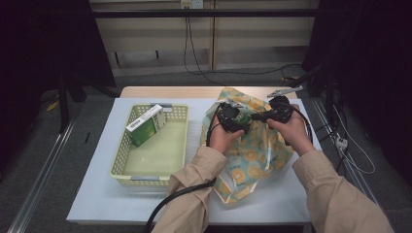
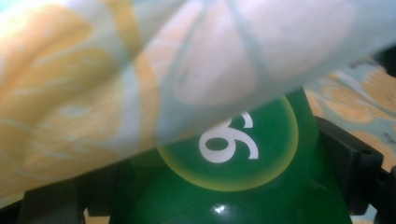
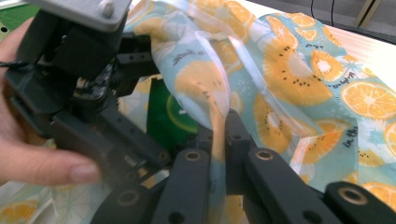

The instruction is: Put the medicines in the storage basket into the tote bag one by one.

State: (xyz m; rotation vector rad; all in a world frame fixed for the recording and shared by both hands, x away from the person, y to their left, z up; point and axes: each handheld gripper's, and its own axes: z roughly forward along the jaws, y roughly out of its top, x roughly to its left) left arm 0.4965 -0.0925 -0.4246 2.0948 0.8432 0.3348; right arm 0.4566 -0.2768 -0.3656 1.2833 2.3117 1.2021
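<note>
Overhead, a fruit-print bag (image 1: pixel 252 155) lies on the white table (image 1: pixel 97 194), to the right of a yellow basket (image 1: pixel 121 167) in which a green-and-white box (image 1: pixel 145 125) leans. Both grippers meet at the bag's upper edge. The left gripper (image 1: pixel 232 118) is clamped on a green box (image 1: pixel 244 118), which sits between its jaws at the bag's mouth; the right gripper (image 1: pixel 260 116), just beside it, is clenched on a fold of the bag's film. In the left gripper view the green box (image 2: pixel 243 186) shows a yellow-ringed circle with a white numeral, half draped by the translucent bag (image 2: pixel 116 70). In the right gripper view the jaws pinch the bag's edge (image 3: pixel 217 135), with the green box (image 3: pixel 163 116) behind and the left gripper (image 3: pixel 154 154) and a hand (image 3: pixel 42 158) close alongside.
</note>
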